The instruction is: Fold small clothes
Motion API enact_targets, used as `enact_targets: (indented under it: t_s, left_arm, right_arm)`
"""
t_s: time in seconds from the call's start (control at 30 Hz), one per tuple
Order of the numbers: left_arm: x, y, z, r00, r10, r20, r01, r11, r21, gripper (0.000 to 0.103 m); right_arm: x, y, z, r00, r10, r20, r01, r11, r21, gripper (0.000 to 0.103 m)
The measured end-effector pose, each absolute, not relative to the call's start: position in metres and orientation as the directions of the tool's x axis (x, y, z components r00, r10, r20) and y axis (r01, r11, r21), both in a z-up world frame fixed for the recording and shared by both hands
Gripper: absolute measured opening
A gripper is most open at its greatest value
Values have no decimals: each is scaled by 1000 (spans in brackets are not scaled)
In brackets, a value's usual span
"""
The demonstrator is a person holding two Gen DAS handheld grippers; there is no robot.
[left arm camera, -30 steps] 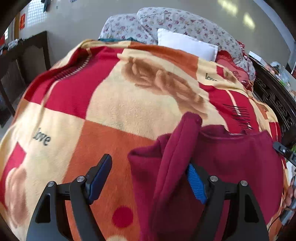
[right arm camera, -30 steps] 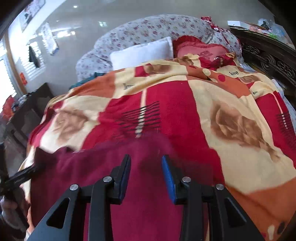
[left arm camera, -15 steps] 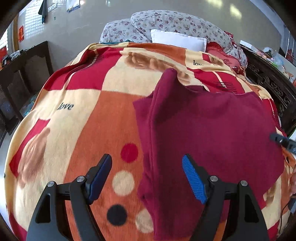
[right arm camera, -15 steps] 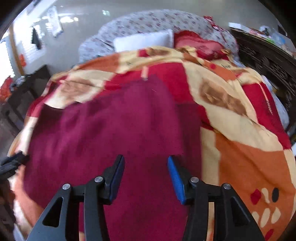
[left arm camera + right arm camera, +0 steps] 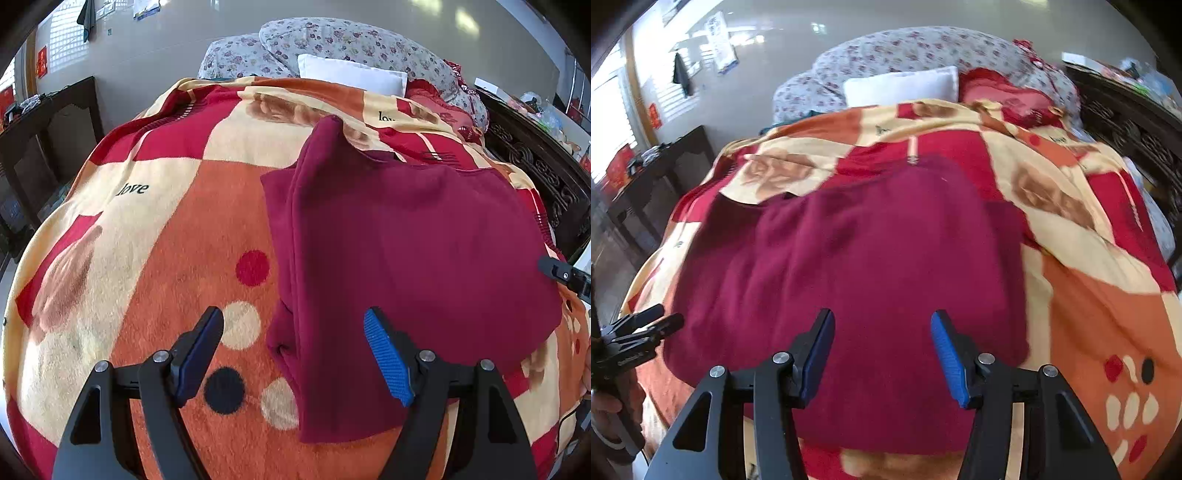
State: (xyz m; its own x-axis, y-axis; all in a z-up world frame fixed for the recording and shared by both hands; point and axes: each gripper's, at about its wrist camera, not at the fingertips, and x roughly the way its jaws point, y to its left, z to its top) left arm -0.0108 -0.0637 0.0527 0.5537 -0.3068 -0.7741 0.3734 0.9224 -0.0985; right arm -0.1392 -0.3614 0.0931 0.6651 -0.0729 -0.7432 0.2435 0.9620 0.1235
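Both grippers hover with nothing between their pads over the maroon garment (image 5: 406,240) spread flat on the patterned blanket (image 5: 166,240), the left gripper (image 5: 295,354) spread wide and the right gripper (image 5: 882,354) having just been opening.

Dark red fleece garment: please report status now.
Left gripper open, empty. Right gripper just opening, nothing between. Dark red fleece garment flat on patterned blanket. Nothing in the way.

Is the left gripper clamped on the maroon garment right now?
No. The left gripper stands open above the blanket, and the maroon garment lies flat with its left edge between the fingers, neither pad pressing on it.
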Motion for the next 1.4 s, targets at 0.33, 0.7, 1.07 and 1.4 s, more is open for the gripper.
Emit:
enact_targets:
  t_s: [0.33, 0.7, 1.07, 1.4]
  left_arm:
    - [-2, -69, 32, 514, -291, -807, 363, 926, -102, 78]
    - [-8, -39, 20, 485, -356, -799, 313, 923, -222, 85]
    - [-6, -33, 10, 496, -410, -765, 336, 904, -266, 93]
    - [-5, -36, 8, 501, -432, -750, 367, 891, -268, 99]
  right_arm:
    - [-147, -388, 68, 614, -85, -785, 299, 945, 131, 59]
    - [-79, -286, 107, 665, 152, -731, 30, 973, 229, 59]
    - [50, -189, 91, 643, 135, -754, -91, 991, 99, 47]
    - [83, -172, 58, 559, 113, -822, -95, 993, 71, 52]
